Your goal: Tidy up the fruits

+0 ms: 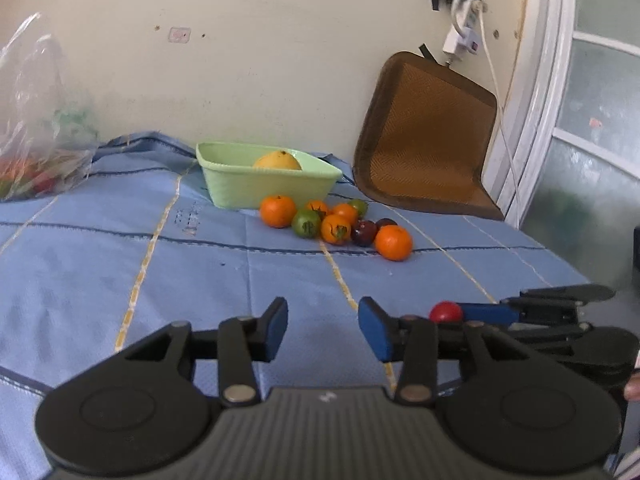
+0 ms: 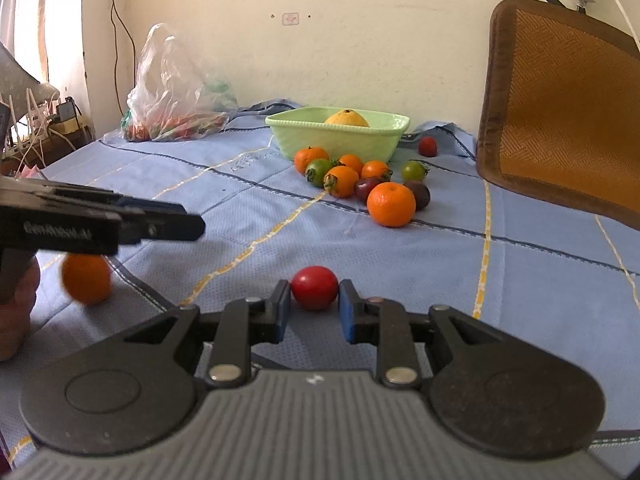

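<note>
My right gripper (image 2: 315, 295) is shut on a small red tomato (image 2: 315, 286), low over the blue cloth; the tomato (image 1: 445, 312) also shows at the right of the left wrist view. My left gripper (image 1: 323, 328) is open with nothing between its pads. In the right wrist view it reaches in from the left, and a blurred orange fruit (image 2: 86, 278) sits under it. At the back a green basket (image 2: 340, 140) holds one large yellow-orange fruit (image 2: 346, 118). Several mandarins, tomatoes and dark plums (image 2: 360, 184) lie in front of it.
A clear plastic bag (image 2: 172, 92) of produce sits at the back left by the wall. A brown woven mat (image 2: 560, 112) leans at the right. One red tomato (image 2: 427, 146) lies beside the basket. A person's hand (image 2: 16, 312) is at the left edge.
</note>
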`<state>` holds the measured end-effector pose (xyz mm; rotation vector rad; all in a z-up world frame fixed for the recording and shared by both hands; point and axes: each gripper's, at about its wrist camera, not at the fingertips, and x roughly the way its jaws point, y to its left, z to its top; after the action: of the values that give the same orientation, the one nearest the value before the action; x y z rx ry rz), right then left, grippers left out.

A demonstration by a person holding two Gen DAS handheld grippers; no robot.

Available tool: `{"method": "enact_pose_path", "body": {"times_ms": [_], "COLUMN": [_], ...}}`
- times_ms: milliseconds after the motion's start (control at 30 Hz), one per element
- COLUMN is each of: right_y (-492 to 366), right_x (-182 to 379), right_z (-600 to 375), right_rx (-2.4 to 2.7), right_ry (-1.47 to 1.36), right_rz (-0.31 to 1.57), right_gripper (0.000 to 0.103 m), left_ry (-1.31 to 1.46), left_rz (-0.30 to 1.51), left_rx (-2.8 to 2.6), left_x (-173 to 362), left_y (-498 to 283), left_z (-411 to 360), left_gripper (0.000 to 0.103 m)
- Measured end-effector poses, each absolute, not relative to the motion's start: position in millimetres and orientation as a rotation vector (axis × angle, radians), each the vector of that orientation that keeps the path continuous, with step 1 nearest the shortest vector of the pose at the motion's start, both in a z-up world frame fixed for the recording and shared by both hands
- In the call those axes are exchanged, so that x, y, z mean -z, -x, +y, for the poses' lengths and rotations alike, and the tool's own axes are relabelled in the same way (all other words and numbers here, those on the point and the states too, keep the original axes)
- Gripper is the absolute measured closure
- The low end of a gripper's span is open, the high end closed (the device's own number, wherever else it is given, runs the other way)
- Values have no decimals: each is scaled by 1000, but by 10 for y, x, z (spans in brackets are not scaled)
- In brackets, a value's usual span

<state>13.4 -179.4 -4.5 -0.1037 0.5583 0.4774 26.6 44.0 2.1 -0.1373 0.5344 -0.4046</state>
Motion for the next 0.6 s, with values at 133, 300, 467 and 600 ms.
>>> {"method": "enact_pose_path", "body": {"times_ms": [133, 300, 467, 600], "right_y": [-146, -143, -162, -165], "right_x": [42, 40, 41, 43], "right_z": [-1808, -1809, -1840, -1857], "right_rx": [-479, -478, -485, -488], "right_ry": [88, 86, 71, 56], "right_rz": [563, 563, 567, 569], "right_gripper": [74, 74, 74, 74], "left_ry": [173, 268, 293, 309], "left_rz": [483, 443, 387, 290], "left_rx": [395, 307, 259, 208], "left_x": [-110, -113, -135, -275], "left_y": [-240, -285, -387, -277], "left_z": [562, 701, 698, 813], "left_gripper": [58, 45, 45, 41]}}
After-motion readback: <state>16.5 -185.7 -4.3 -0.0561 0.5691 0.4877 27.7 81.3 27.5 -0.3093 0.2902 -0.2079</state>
